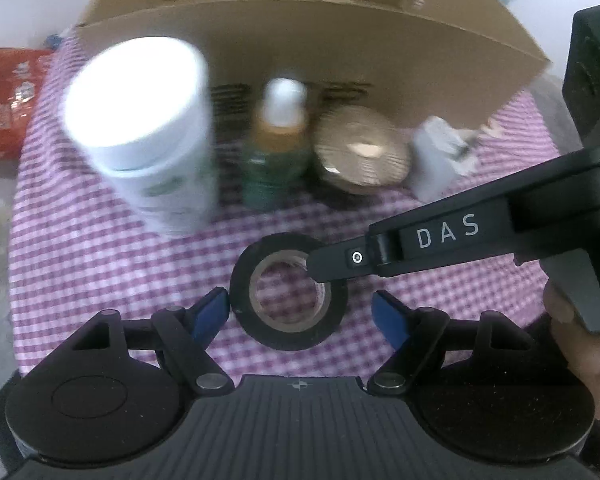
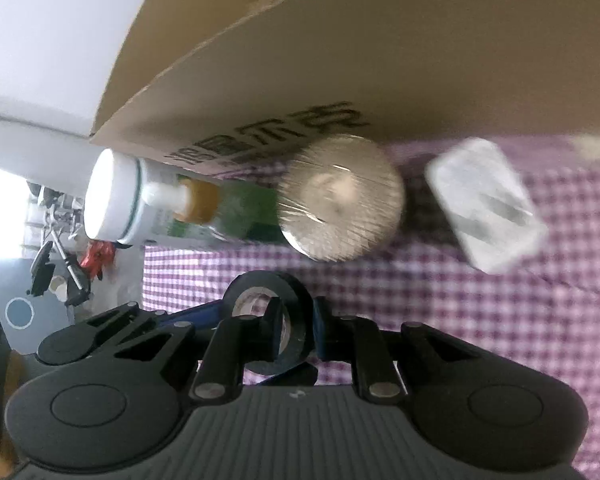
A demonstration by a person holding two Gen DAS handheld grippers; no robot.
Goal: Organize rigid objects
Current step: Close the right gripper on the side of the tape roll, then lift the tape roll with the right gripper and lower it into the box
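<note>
My right gripper [image 2: 296, 332] pinches the tape roll [image 1: 289, 291] through its wall: 1 finger sits inside the hole, the other against the outer black rim, as the right wrist view shows. In the left wrist view the right finger [image 1: 340, 260] comes in from the right and dips into the core. The roll sits on or just above the checked cloth [image 1: 100, 264]; I cannot tell which.

My left gripper [image 1: 300, 312] is spread wide, blue pads on either side of the roll. The left pad [image 1: 212, 312] is touching or nearly touching the rim; the right pad [image 1: 388, 320] stands apart from it.

The roll is dead centre between my left jaws, hole facing the camera, with no long axis to line up. Both grippers are at the roll; only the right has it.

Behind the roll, near the box [image 1: 300, 40] wall, stand a white jar [image 1: 140, 120], a green bottle [image 1: 276, 148], a foil-topped tin [image 1: 360, 148] and a small white block [image 1: 436, 156], all blurred.

My guess: either the left closes across the rim for a handover, or the right carries the roll to the box.
</note>
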